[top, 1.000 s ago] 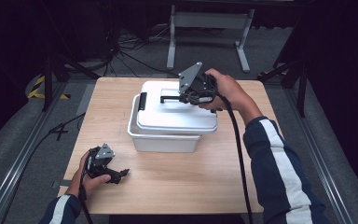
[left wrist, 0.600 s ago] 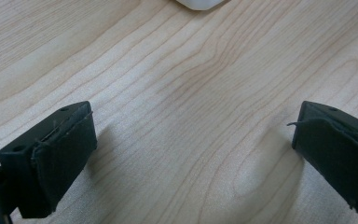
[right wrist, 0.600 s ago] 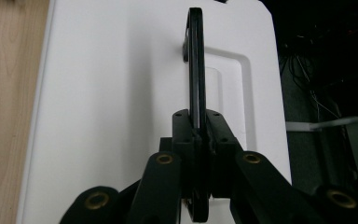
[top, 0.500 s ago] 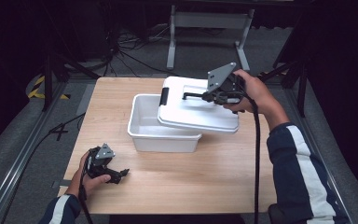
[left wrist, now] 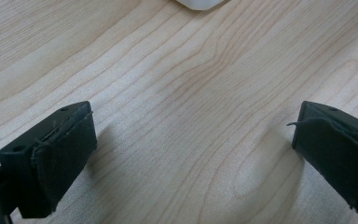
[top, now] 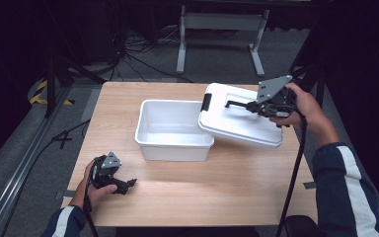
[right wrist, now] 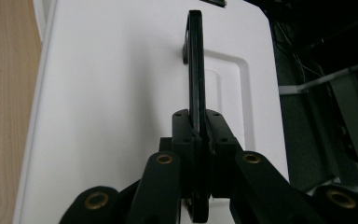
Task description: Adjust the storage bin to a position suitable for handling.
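Note:
A white plastic bin (top: 173, 129) stands open in the middle of the wooden table (top: 217, 197). Its white lid (top: 239, 118) hangs tilted over the bin's right rim and the table's right side. My right gripper (top: 249, 106) is shut on the lid's black handle (right wrist: 195, 60), which stands upright between the jaws in the right gripper view, above the lid (right wrist: 116, 93). My left gripper (top: 123, 183) rests low at the front left of the table, jaws open. In the left gripper view its fingers (left wrist: 60, 149) are wide apart over bare wood, nothing between them.
A corner of the bin (left wrist: 198, 3) shows at the top of the left gripper view. Behind the table stands a grey metal frame (top: 219, 29) among cables on a dark floor. A rail (top: 24, 163) runs along the left.
The right gripper has carried the lid by its handle off the bin toward the right, uncovering the bin's inside. The left gripper has kept still.

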`<state>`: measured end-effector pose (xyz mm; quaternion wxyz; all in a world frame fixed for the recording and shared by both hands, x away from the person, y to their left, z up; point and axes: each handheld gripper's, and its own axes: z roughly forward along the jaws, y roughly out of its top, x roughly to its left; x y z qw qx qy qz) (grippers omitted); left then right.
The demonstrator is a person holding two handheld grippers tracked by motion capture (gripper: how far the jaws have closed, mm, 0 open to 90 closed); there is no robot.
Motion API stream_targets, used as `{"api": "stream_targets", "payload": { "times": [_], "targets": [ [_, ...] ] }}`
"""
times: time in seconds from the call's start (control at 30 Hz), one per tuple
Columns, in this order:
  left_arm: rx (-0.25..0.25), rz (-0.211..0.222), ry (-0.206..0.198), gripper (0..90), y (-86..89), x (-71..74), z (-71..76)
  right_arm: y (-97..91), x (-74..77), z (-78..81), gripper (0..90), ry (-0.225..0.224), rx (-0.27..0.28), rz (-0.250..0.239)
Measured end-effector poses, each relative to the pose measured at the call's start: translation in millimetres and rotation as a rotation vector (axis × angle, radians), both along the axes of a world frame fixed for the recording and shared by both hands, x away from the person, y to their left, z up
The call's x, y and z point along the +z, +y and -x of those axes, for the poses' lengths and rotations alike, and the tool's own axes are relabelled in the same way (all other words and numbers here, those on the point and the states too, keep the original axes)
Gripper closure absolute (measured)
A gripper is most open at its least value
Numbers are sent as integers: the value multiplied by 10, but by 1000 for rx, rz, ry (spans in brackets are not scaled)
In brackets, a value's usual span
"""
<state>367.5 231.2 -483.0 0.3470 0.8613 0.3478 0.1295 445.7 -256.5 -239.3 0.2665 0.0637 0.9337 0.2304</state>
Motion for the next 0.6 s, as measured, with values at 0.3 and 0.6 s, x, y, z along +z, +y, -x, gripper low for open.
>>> {"api": "stream_targets", "payload": {
  "times": [0.3, 0.6],
  "targets": [
    [2, 0, -1, 2, -1, 0, 2, -419, -97, 53, 844, -4, -64, -15],
    [2, -1, -2, 4, -1, 1, 4, -602, -324, 25, 844, 34, -100, -23]
  ]
}}
